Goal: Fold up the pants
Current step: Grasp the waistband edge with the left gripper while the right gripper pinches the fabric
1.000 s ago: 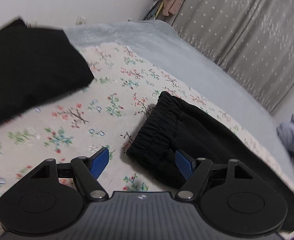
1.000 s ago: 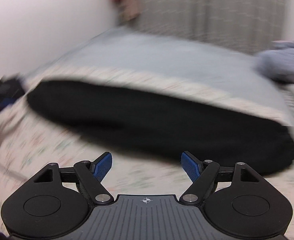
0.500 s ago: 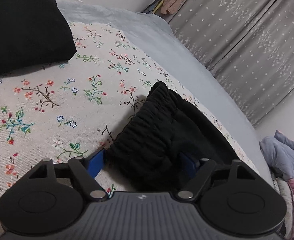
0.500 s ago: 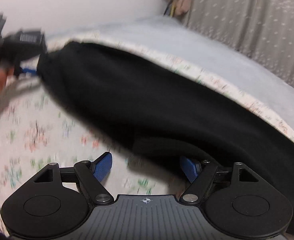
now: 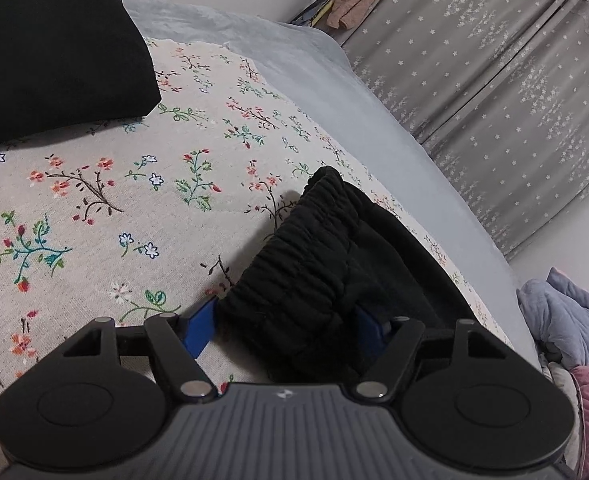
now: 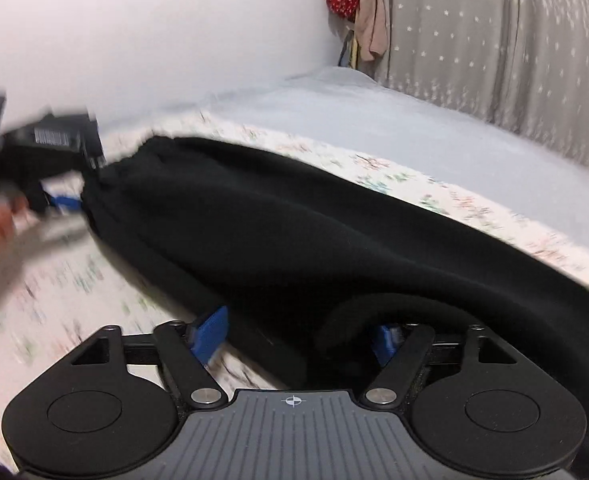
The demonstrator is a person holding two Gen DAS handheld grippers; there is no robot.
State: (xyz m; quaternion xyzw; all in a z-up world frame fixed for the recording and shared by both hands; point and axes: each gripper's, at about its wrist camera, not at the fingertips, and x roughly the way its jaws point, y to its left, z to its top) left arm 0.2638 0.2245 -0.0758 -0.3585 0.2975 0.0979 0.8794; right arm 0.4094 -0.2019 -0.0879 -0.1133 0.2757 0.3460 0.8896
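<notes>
Black pants point(image 6: 314, 232) lie lengthwise on the floral sheet point(image 5: 94, 208). In the left wrist view their elastic waistband point(image 5: 298, 256) sits between the blue pads of my left gripper point(image 5: 288, 326), whose jaws are open around the waistband corner. In the right wrist view my right gripper point(image 6: 298, 334) is open around the cuff end of the pants point(image 6: 354, 320), with cloth between the pads. The left gripper also shows in the right wrist view point(image 6: 54, 160), blurred, at the far waistband end.
Another black garment point(image 5: 50, 48) lies at the far left of the bed. A grey-blue sheet point(image 5: 314, 76) runs along the far side by the grey star curtain point(image 5: 494, 92). Bluish and pink clothes point(image 5: 566, 320) are piled at the right.
Both grippers have moved forward onto the pants: the left over the waistband, the right over the cuff end. Both stay open.
</notes>
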